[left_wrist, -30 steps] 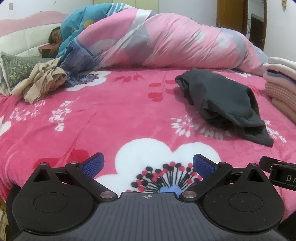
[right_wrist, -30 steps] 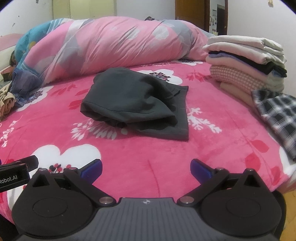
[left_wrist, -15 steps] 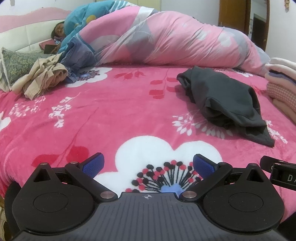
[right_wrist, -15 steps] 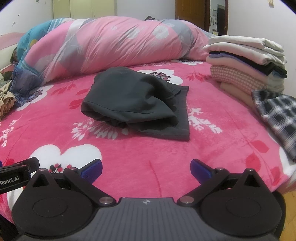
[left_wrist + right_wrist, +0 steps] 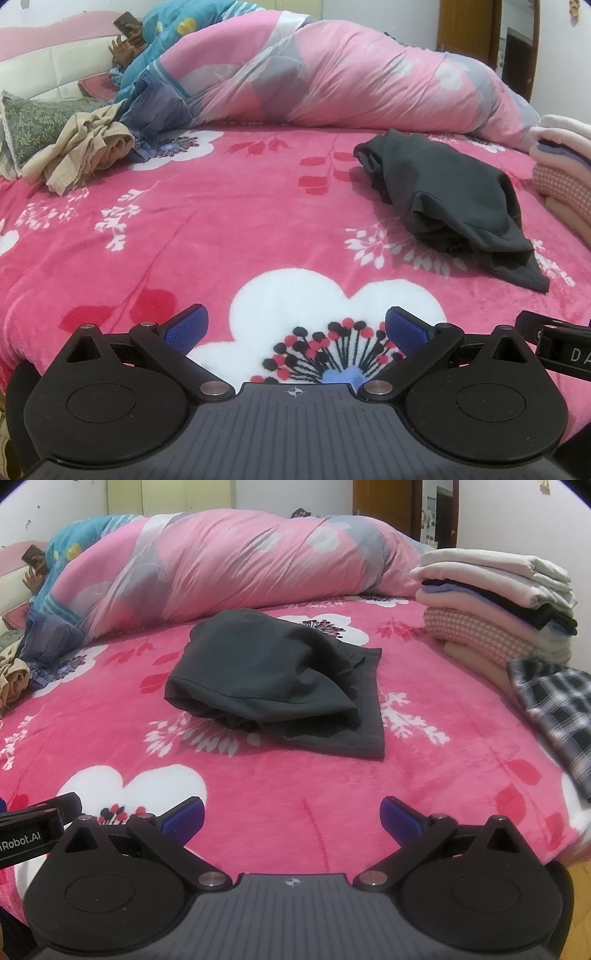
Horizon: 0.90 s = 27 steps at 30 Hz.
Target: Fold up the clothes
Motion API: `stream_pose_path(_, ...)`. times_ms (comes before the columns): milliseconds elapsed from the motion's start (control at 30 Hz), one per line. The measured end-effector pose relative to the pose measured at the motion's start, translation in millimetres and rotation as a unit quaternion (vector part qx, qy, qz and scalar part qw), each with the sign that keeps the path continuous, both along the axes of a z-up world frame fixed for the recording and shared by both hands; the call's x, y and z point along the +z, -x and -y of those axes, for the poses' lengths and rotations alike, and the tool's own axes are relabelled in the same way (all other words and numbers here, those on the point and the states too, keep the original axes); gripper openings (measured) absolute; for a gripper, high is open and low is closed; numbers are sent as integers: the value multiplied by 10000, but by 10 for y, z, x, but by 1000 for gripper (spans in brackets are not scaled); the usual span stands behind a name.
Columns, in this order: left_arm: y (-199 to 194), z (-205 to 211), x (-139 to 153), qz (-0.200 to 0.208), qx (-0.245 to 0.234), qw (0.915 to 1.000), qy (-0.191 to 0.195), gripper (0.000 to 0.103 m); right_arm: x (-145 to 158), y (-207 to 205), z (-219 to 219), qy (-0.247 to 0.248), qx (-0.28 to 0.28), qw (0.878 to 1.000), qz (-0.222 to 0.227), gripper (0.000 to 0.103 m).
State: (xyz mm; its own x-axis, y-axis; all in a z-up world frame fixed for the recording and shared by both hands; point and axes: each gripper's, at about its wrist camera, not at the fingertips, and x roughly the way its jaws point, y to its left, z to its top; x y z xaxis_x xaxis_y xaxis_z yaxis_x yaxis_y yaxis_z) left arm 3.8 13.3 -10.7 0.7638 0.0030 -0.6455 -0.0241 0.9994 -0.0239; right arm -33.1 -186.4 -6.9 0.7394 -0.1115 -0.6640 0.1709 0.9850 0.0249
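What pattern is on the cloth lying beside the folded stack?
A dark and white plaid check, clearest in the right wrist view.

The blanket (image 5: 424, 775) looks fleecy and plush, the dark garment (image 5: 266, 672) smooth matt cloth, perhaps knit.

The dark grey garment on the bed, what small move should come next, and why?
Probably bring the right gripper forward toward the near hem of the dark grey garment. Both it and the left gripper are open, empty and short of the cloth, which lies loosely bunched on the pink blanket, not neatly folded like the stack at the right.
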Motion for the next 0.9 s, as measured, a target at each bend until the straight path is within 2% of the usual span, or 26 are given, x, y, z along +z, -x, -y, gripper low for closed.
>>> stream_pose_path(733, -85, -90, -59, -29, 68, 10000, 15, 103, -48, -103, -87, 4, 41, 10000, -65, 103)
stream_pose_path(900, -109, -76, -94, -16, -109, 9999, 127, 103, -114, -166, -64, -31, 56, 9999, -150, 103)
